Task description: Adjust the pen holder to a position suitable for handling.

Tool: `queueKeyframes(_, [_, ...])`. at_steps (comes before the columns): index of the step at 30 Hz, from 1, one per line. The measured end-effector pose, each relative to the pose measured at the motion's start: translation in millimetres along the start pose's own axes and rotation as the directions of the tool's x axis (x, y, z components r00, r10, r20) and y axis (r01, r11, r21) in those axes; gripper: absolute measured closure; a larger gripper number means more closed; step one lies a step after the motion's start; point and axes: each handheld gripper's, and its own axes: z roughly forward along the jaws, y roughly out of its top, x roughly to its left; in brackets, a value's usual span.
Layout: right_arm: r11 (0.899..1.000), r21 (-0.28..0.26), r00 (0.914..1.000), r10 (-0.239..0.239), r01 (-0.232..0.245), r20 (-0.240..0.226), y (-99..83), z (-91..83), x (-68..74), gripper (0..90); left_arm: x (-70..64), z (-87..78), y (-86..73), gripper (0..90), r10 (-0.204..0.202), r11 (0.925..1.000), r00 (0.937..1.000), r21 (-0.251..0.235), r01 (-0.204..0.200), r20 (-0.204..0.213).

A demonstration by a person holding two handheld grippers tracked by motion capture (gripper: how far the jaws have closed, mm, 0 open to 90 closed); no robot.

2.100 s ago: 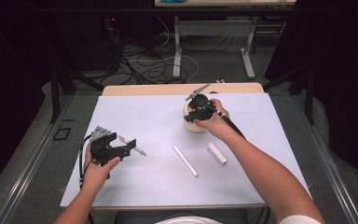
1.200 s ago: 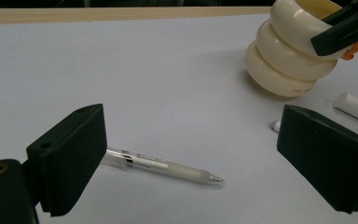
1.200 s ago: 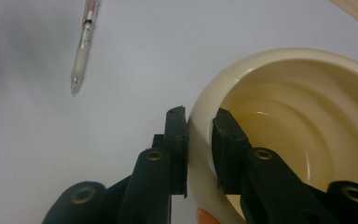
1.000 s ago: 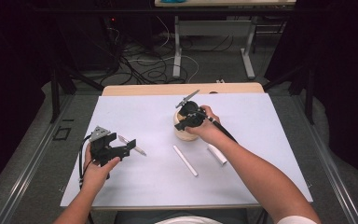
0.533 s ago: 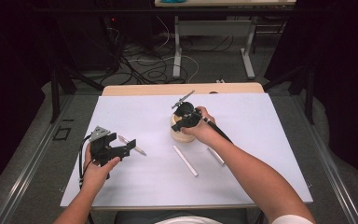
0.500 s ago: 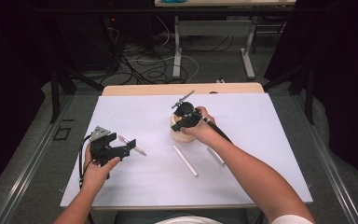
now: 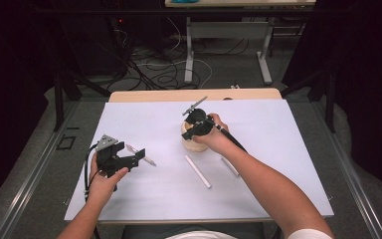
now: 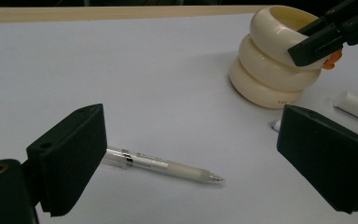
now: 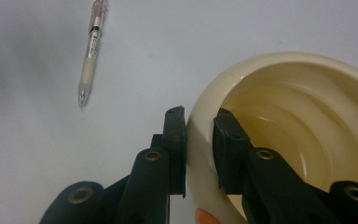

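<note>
The right gripper (image 9: pixel 199 135) pinches the rim of the cream ribbed cup (image 9: pixel 307 116), one jaw inside, one outside. The left gripper (image 8: pixel 191 163) is spread wide above the clear pen (image 8: pixel 163 164), touching nothing.

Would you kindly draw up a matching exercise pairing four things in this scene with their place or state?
Things:
1. cream holder
2. clear pen
3. left tongs
4. white stick

States:
A. open, above the pen
B. lying alone mid-table, near the right forearm
C. rim pinched by the right tongs
D. lying on the paper between two black jaws

Pairs: 1-C, 2-D, 3-A, 4-B
</note>
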Motion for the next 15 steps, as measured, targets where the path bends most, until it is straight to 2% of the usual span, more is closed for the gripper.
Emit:
queueKeyframes(5, [1.000, -0.005, 1.0000, -0.003, 0.003, 0.000, -0.2, 0.1, -0.8, 75.0, -0.1, -0.2, -0.1, 8.5, 0.000, 1.0000, 1.0000, -0.003, 0.000, -0.001])
queueKeyframes(9, [1.000, -0.023, 1.0000, -0.004, 0.004, -0.001, 0.1, -1.2, -2.7, 70.4, -0.1, -0.3, -0.1, 8.5, 0.001, 1.0000, 1.0000, -0.003, -0.001, -0.001])
queueKeyframes(14, [0.997, -0.062, 0.9994, 0.035, -0.035, 0.006, 0.6, -10.4, -1.0, 62.6, 0.2, -0.4, -0.1, 8.5, -0.001, 1.0000, 1.0000, -0.002, 0.001, -0.002])
queueKeyframes(15, [0.997, -0.064, 0.9995, 0.030, -0.030, 0.003, 0.7, -12.5, -0.9, 60.9, 0.2, -0.4, -0.1, 8.5, -0.001, 1.0000, 1.0000, -0.003, 0.001, -0.002])
